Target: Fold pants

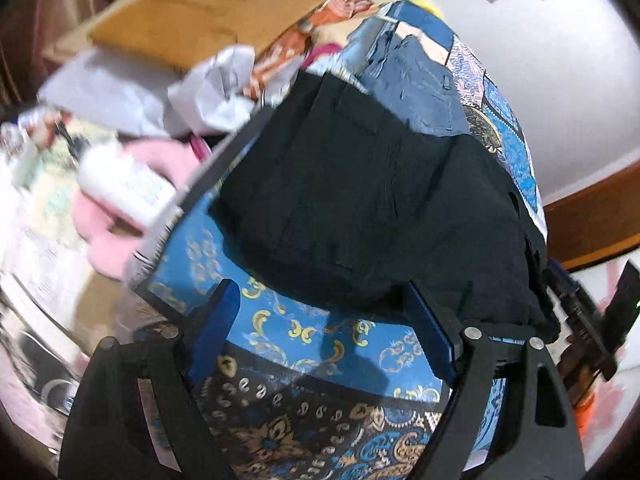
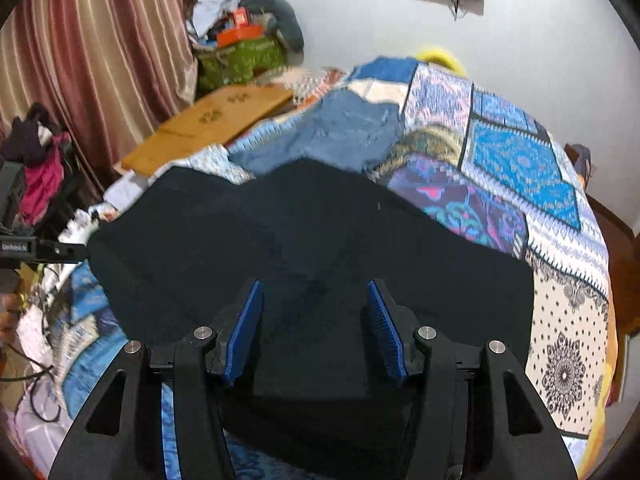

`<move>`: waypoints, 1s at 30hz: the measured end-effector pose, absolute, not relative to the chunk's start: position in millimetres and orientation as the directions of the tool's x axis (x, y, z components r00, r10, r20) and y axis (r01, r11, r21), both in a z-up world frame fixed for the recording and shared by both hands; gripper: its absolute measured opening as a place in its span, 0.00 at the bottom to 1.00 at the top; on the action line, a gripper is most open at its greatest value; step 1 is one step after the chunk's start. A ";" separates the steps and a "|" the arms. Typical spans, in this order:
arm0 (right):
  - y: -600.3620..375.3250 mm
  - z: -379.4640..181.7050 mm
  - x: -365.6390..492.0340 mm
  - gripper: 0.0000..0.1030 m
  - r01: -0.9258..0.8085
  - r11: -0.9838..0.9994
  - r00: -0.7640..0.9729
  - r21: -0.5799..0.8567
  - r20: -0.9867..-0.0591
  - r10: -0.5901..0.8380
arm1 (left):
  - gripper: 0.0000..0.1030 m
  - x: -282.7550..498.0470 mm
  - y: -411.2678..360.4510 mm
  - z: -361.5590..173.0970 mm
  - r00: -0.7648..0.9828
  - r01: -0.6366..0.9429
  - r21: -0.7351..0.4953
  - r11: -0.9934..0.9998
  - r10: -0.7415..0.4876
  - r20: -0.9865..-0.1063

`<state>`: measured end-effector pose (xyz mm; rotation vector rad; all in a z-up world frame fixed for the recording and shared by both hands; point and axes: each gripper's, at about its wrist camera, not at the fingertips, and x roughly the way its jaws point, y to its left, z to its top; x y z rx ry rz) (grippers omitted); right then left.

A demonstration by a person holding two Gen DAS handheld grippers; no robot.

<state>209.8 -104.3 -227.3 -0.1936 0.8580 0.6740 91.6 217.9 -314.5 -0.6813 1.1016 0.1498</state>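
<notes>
While black pants [image 2: 304, 248] cover the quilt [image 2: 516, 160], jeans [image 2: 340, 132] lie beyond.

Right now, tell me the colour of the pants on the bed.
Black pants, clearest in the right wrist view.

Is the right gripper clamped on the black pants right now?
No. The right gripper hangs open above the black pants, its blue pads wide apart with nothing between them.

Blurred white bottle [image 1: 124, 190], smeared clutter (left view), black pants [image 2: 304, 272] cut off below
</notes>
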 end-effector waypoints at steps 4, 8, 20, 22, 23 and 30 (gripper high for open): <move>-103.9 -238.2 211.3 0.49 -0.623 0.772 0.426 0.129 -0.771 0.473 | 0.82 100.6 220.5 -320.8 0.485 -0.440 -0.470 0.765 -0.239 -0.842; -105.5 -240.2 213.5 0.49 -0.620 0.767 0.406 0.166 -0.769 0.494 | 0.82 114.7 228.9 -334.1 0.496 -0.453 -0.539 0.710 -0.302 -0.814; -104.0 -241.3 213.6 0.50 -0.621 0.762 0.395 0.185 -0.766 0.508 | 0.40 144.5 239.5 -352.4 0.476 -0.541 -0.457 0.706 -0.190 -0.858; -104.1 -241.5 214.2 0.50 -0.620 0.762 0.394 0.188 -0.765 0.509 | 0.37 143.9 240.3 -351.6 0.481 -0.537 -0.454 0.711 -0.184 -0.857; -103.8 -241.3 214.1 0.50 -0.618 0.763 0.394 0.190 -0.765 0.510 | 0.34 143.5 238.1 -348.9 0.482 -0.529 -0.438 0.727 -0.167 -0.860; -108.7 -235.9 213.5 0.50 -0.598 0.777 0.415 0.198 -0.753 0.510 | 0.22 151.1 205.9 -293.8 0.543 -0.436 -0.243 0.867 0.037 -0.839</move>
